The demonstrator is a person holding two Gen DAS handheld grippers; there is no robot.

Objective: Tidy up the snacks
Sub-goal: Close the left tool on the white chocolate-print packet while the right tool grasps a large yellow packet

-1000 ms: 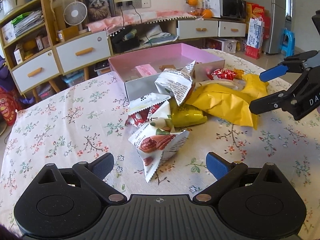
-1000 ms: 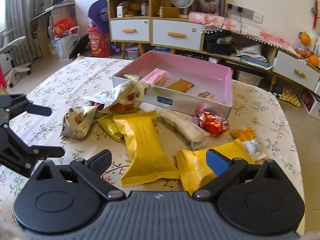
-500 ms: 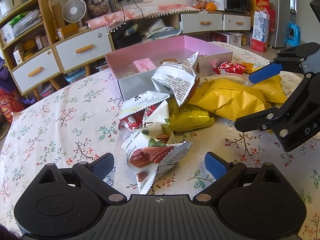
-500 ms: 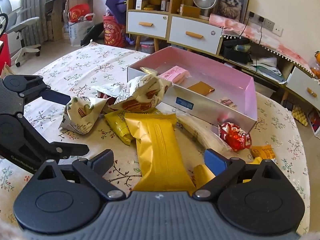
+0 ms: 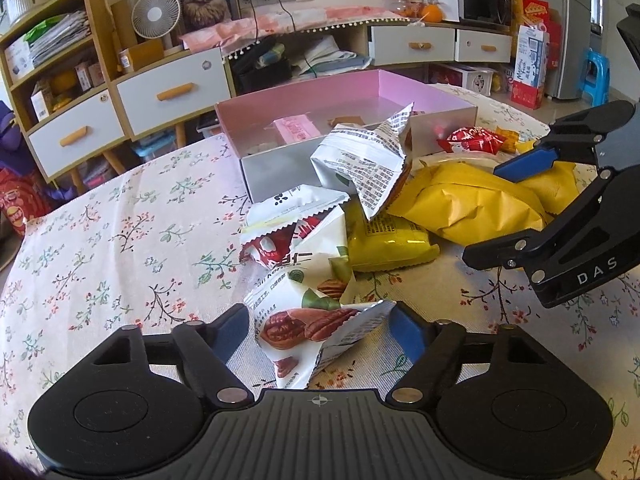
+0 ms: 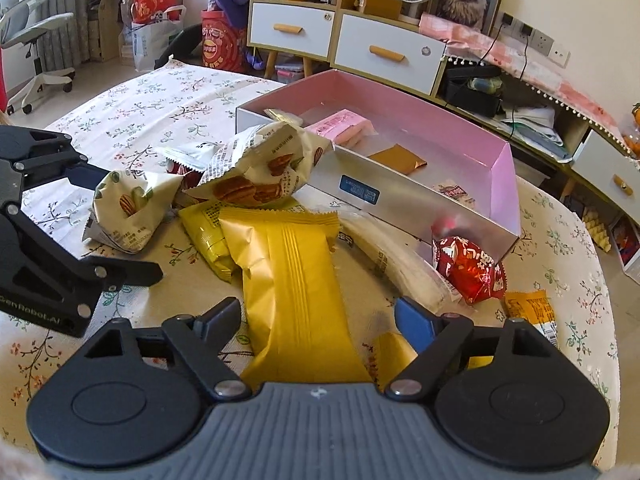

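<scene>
Snack packets lie heaped in front of an open pink box (image 5: 280, 168) (image 6: 404, 200). In the left wrist view my left gripper (image 5: 320, 320) straddles a white pecan packet (image 5: 316, 324); its jaws are closing and the blue pads sit right at the packet's edges without squeezing it. In the right wrist view my right gripper (image 6: 318, 312) is over a long golden-yellow packet (image 6: 296, 280). Its jaws are closing too, with a gap still showing beside the right pad. Each gripper also shows at the edge of the other's view.
Between the two lie a second pecan packet (image 6: 256, 172), a small yellow pouch (image 5: 388, 240), a red wrapped sweet (image 6: 468, 268) and an orange sachet (image 6: 532, 312). The box holds a pink bar (image 6: 344, 126) and a brown sachet (image 6: 398, 158). Drawers and shelves stand behind the table.
Both grippers moved forward and down onto the heap and their jaws narrowed. The pecan packet now sits between the left fingers, the long yellow packet between the right ones.
</scene>
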